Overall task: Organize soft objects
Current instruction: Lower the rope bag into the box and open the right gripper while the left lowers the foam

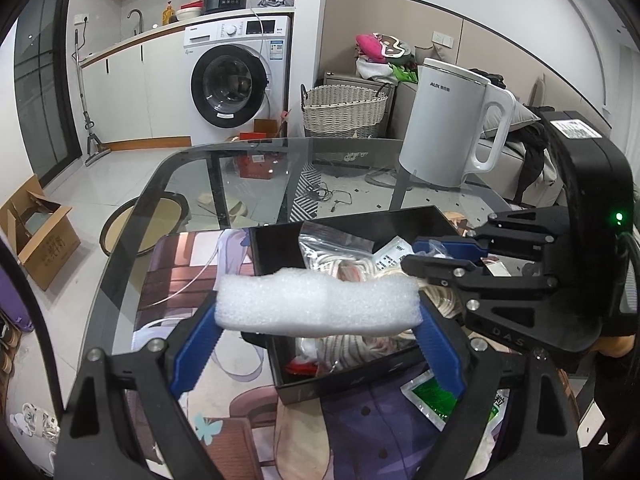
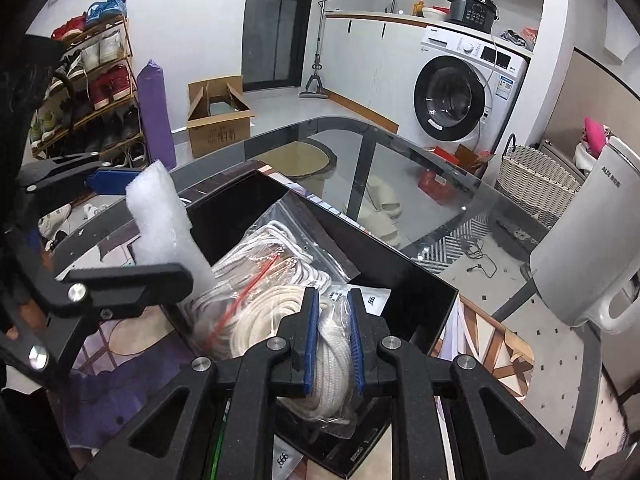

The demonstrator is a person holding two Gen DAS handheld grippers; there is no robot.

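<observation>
- While your left gripper [image 1: 318,312] pinches the foam strip [image 1: 316,304] end to end, crosswise, the black box [image 1: 348,384] sits at 12 o'clock, directly underneath.
- Your right gripper [image 2: 334,344], at 3 o'clock, is clamped on bagged rope [image 2: 332,364] inside.

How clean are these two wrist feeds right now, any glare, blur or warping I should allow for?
Left wrist: sharp, strong fisheye bending at the edges, ceiling light glaring off the glass table, dark vignette in the corners. Right wrist: also sharp, the same warping, reflections on the plastic bag of rope, the kettle stretched near the edge.
</observation>
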